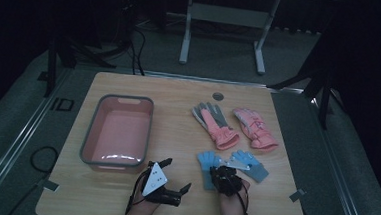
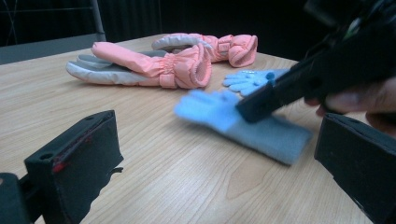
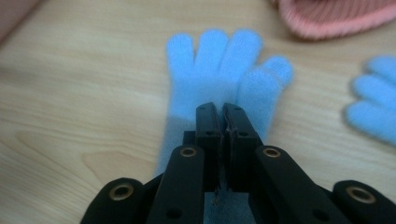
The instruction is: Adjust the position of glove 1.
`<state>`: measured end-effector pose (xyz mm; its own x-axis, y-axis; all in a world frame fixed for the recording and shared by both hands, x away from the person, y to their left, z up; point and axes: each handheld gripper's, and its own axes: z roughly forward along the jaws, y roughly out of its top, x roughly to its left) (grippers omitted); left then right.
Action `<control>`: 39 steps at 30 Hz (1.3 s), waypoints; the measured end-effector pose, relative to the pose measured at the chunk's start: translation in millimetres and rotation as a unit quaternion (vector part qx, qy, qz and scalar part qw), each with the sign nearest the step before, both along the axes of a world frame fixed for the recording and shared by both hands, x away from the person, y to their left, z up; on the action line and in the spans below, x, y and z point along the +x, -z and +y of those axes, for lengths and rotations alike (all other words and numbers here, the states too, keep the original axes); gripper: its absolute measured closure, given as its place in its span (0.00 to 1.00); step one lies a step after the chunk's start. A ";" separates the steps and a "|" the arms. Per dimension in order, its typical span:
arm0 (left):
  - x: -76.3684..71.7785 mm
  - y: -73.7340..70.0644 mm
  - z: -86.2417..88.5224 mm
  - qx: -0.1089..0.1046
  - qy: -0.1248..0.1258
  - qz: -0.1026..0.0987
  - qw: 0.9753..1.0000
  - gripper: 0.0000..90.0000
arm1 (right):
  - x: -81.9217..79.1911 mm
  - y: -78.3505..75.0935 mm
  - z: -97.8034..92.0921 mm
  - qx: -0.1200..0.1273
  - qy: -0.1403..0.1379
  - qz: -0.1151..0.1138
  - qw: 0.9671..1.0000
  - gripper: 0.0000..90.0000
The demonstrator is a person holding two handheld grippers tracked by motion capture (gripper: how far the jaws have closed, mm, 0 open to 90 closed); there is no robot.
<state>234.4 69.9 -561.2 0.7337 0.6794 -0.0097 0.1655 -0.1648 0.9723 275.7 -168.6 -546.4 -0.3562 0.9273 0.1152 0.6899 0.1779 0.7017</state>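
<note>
Right gripper (image 3: 223, 108) fingers pinched together over blue glove (image 3: 219, 70); left gripper (image 1: 177, 176) wide. Glove soft, light, floppy; grab cuff.

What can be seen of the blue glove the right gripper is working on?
The blue glove is a small knitted one, light blue with a greyer cuff, lying flat on the wooden table near the front edge, fingers pointing away from the person. Four fingers and a thumb are spread. The right gripper sits over its palm with jaws pressed together, seemingly pinching the fabric. Its mate lies just to the right, apart from it.
</note>
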 end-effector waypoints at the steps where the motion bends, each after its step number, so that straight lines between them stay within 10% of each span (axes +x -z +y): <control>1: 0.0 0.0 0.0 0.000 0.000 0.000 1.000 0.00 | 0.7 3.2 0.1 0.000 -0.001 0.003 1.000 0.94; 9: 0.2 0.0 -0.1 0.000 -0.001 0.000 1.000 0.00 | -0.1 3.9 -1.1 0.015 -0.004 -0.005 1.000 0.83; 15: 0.1 0.0 0.0 0.000 0.001 0.000 1.000 0.00 | 3.9 -23.1 -14.3 0.036 -0.038 -0.035 0.998 0.74; 24: 0.4 0.0 0.2 -0.001 0.001 0.001 1.000 0.00 | 28.3 -65.7 -72.1 0.009 -0.118 -0.108 0.987 0.72; 34: 0.8 0.0 0.0 -0.002 0.000 0.002 1.000 0.00 | 54.7 -57.4 -136.4 -0.028 -0.163 -0.068 0.984 0.71; 39: 0.4 0.1 0.2 -0.003 0.000 0.001 1.000 0.00 | 62.6 -43.1 -148.5 -0.043 -0.203 -0.050 0.977 0.70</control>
